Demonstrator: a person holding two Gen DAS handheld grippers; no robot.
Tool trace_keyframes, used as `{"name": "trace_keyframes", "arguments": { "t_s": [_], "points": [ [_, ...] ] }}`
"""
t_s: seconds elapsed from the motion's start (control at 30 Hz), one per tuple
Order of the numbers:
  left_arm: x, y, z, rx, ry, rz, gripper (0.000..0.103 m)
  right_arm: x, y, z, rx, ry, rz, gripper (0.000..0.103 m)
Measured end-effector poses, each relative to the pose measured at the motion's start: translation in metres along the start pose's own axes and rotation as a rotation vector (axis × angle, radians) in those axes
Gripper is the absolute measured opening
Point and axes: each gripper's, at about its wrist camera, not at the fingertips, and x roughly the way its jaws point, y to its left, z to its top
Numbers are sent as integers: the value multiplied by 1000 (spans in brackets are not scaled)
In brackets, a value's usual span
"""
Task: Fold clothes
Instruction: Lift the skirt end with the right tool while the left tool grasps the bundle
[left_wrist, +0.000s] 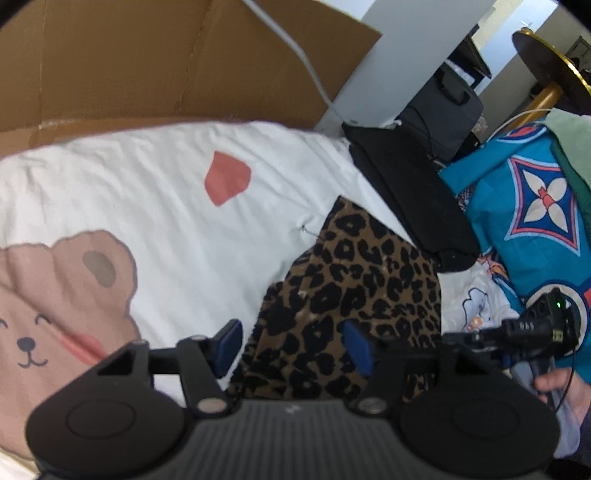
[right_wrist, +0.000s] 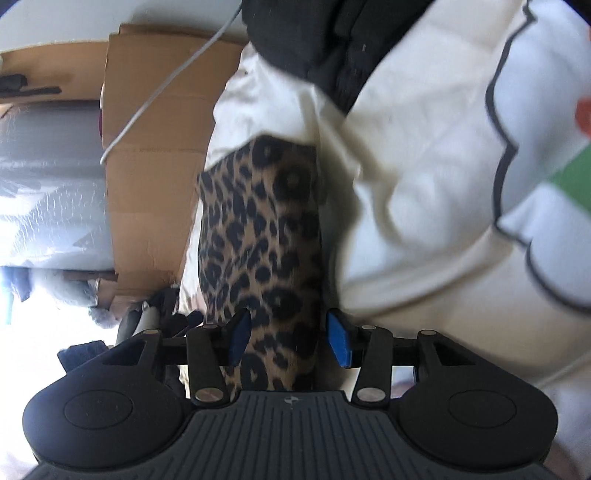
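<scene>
The brown, black-spotted leopard-print garment (left_wrist: 354, 291) lies bunched in a long strip on the white bed sheet with the bear print (left_wrist: 155, 206), near the bed's edge and just short of a black cloth (left_wrist: 410, 192) heaped beyond it. From the right wrist view it runs lengthwise away from the camera, which suggests it has been folded narrow and laid down to rest.

The left tool (left_wrist: 295, 347) hangs over the near end of the garment with its blue pads well apart; cloth lies between and below them, but neither pad presses on it. The right tool (right_wrist: 290, 338) straddles the strip the same way: the left pad seems to brush the fabric's edge while the other stands clear, so nothing is gripped. Both look like a release after placing.

Further out, a brown cardboard sheet (left_wrist: 155, 62) stands behind the bed, and a bright blue patterned cloth (left_wrist: 532, 199) lies to the side, near a hand (left_wrist: 561, 387) holding the other tool.
</scene>
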Motion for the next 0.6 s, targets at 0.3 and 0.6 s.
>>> {"name": "trace_keyframes", "arguments": {
  "t_s": [0.3, 0.6],
  "points": [
    [21, 30, -17, -129, 55, -68, 62, 18, 10, -34, -32, 42, 31, 50],
    [11, 40, -15, -166, 49, -127, 54, 21, 11, -65, 9, 80, 65, 49]
  ]
}}
